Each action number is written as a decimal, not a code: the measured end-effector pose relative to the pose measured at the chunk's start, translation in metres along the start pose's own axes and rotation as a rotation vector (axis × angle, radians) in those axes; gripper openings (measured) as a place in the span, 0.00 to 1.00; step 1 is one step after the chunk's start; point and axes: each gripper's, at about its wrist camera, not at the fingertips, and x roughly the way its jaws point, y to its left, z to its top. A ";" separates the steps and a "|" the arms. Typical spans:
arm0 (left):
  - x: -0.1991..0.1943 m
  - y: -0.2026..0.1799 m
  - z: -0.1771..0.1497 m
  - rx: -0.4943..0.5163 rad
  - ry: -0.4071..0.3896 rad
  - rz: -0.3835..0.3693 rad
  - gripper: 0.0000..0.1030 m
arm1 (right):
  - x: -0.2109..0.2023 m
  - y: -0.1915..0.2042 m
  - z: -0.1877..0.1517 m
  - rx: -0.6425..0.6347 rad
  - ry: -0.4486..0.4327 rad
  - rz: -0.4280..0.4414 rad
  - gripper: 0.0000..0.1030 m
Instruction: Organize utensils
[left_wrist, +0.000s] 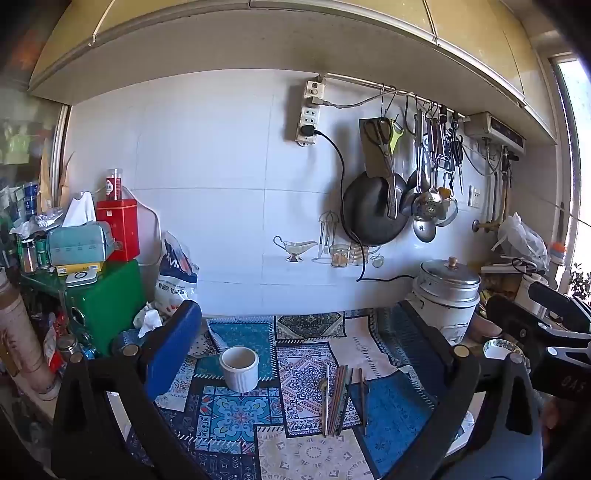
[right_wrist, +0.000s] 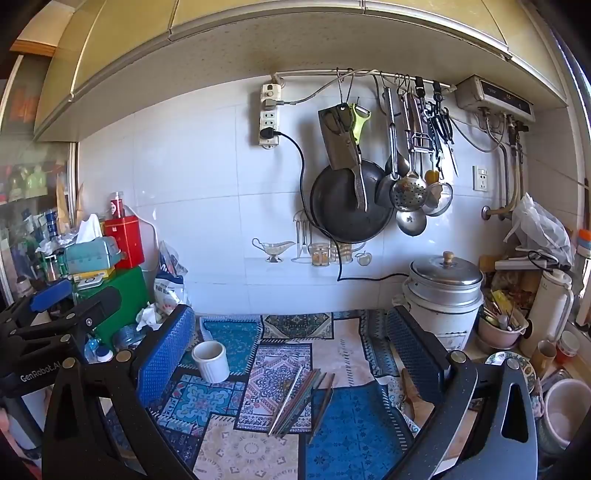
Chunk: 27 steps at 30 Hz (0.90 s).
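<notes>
Both tongs, left (left_wrist: 295, 343) and right (right_wrist: 291, 339), wide, empty; chopsticks (right_wrist: 301, 400) loose mid-counter (right_wrist: 343, 354), white cup (right_wrist: 210, 360) awaiting them.

Bright daylight, strong fisheye bending.
Glare floods from the blown-out window (left_wrist: 576, 155) at right; left edges blur and darken.

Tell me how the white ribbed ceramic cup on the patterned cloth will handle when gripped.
The white ribbed ceramic cup looks rigid and probably breakable. It stands upright on a broad base, so a push would likely slide it rather than tip it. Its glazed wall may be slippery, though the ribs should help the pads hold.
</notes>
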 end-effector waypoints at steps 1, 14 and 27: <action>0.000 0.000 0.000 0.000 0.000 0.001 1.00 | 0.000 0.000 0.000 0.001 0.000 0.000 1.00; 0.002 -0.001 0.000 0.000 -0.001 0.002 1.00 | -0.001 -0.009 0.000 -0.007 -0.001 0.004 1.00; 0.014 -0.003 0.002 0.000 0.010 -0.006 1.00 | 0.009 -0.004 -0.001 -0.019 0.005 -0.019 1.00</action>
